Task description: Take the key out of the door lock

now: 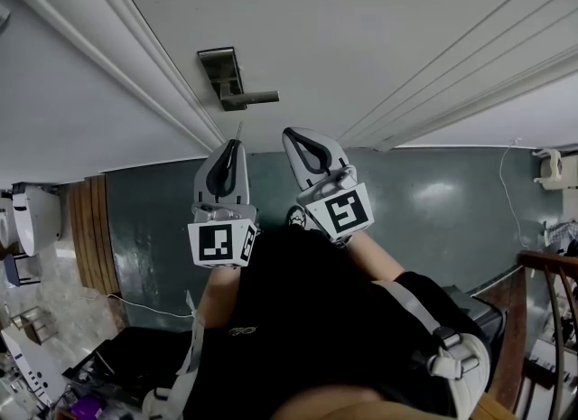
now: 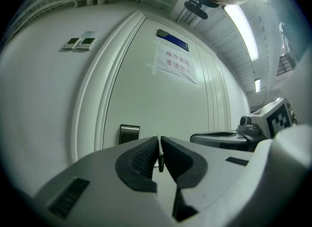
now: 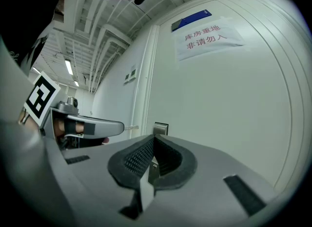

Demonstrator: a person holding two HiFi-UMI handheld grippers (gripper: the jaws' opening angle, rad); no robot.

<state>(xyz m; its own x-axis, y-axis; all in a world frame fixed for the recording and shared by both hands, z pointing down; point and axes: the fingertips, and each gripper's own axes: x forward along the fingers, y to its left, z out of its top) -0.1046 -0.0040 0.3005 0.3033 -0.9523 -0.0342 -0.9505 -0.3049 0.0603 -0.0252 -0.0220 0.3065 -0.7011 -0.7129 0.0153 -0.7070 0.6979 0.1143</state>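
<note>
the key (image 2: 160, 157) is already out of the lock (image 1: 221, 68), pinched edge-on in the closed left gripper (image 1: 235, 145). probably light, stiff, slick metal, so its flat head looks like the best place to hold it. right gripper (image 1: 291, 135) is closed and empty.

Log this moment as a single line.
left gripper: shut on key | right gripper: shut, empty | key: out of door lock

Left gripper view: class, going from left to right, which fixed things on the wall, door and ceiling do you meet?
Pair of small white wall switch panels → grey metal door lock plate → white paper notice with red characters → long bright ceiling light strip.
</note>
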